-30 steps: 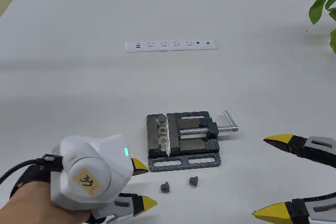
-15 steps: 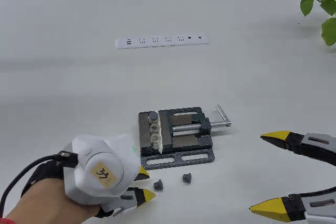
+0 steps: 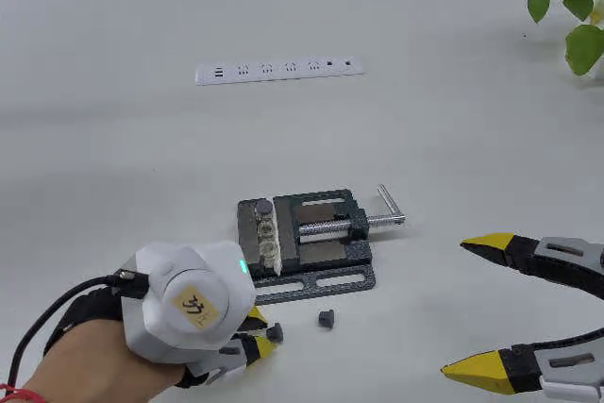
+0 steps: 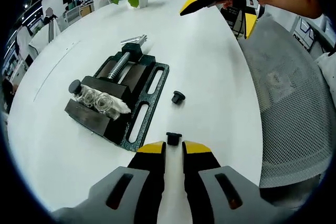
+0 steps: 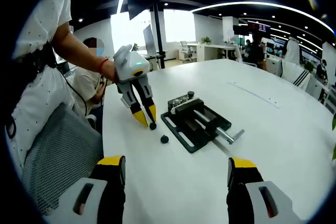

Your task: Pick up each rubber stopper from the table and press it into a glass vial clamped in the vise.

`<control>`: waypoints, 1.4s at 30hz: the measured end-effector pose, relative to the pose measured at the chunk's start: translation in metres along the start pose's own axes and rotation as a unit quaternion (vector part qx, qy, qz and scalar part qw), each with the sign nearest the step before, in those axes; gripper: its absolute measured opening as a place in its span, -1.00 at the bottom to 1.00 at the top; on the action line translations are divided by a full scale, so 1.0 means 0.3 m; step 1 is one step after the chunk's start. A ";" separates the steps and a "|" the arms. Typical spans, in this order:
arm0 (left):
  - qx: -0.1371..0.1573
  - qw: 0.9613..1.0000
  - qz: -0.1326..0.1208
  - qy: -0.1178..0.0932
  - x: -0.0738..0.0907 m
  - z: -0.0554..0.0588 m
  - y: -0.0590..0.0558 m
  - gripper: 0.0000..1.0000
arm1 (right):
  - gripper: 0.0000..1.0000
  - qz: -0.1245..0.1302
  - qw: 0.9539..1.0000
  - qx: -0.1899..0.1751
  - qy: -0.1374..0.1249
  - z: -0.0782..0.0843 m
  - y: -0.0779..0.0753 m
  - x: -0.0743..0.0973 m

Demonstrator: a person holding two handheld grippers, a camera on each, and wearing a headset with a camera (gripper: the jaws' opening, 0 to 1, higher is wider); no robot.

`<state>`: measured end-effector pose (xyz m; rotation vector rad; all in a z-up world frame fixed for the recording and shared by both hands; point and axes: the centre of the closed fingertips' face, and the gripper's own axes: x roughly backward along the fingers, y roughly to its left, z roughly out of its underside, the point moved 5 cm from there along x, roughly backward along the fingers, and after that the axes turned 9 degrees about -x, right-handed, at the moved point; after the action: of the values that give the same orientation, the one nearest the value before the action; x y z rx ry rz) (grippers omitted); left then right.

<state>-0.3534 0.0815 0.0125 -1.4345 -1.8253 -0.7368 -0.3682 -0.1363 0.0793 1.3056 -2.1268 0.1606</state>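
- Left gripper (image 3: 260,333), held in a hand (image 3: 80,375) low over the white table (image 3: 123,158), had its yellow-tipped jaws drawn close, with a narrow gap between them.
- In the left gripper view, the nearer rubber stopper (image 4: 173,138) stood on the table right at the mouth of that gap. Whether the tips touched it could not be told.
- Right gripper (image 3: 472,309) hung well to the right of the work with its jaws spread wide, holding nothing.
- The second rubber stopper (image 3: 327,319) lay on the table apart from the first, just in front of the base of the vise (image 3: 326,280).
- Between the vise's two jaw blocks a row of glass vials (image 3: 268,241) was clamped upright.
- The vial at the far end of the row carried a dark stopper (image 3: 264,207). The two beside it showed open mouths in the left gripper view.
- A white power strip (image 3: 279,70) lay farther back on the table, and a leafy plant (image 3: 571,7) stood at its far right.
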 end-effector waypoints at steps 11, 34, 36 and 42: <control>-0.001 1.000 -0.001 0.004 -0.013 0.009 0.004 -0.87 | 0.54 0.000 1.000 0.000 0.000 -0.004 0.004 0.003; 0.011 1.000 -0.011 -0.006 -0.009 0.002 0.006 -0.89 | 0.49 -0.005 1.000 0.006 0.006 -0.028 0.016 -0.001; 0.017 1.000 -0.013 -0.015 0.001 -0.005 0.003 -0.89 | 0.49 -0.007 1.000 0.006 0.008 -0.033 0.023 -0.003; 0.046 0.997 -0.022 -0.051 0.046 -0.019 0.010 -0.89 | 0.47 -0.017 1.000 0.011 0.011 -0.062 0.038 -0.014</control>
<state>-0.3516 0.0857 0.0269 -1.3970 -1.9488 -0.6025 -0.3681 -0.1198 0.0942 1.3466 -2.0888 0.1840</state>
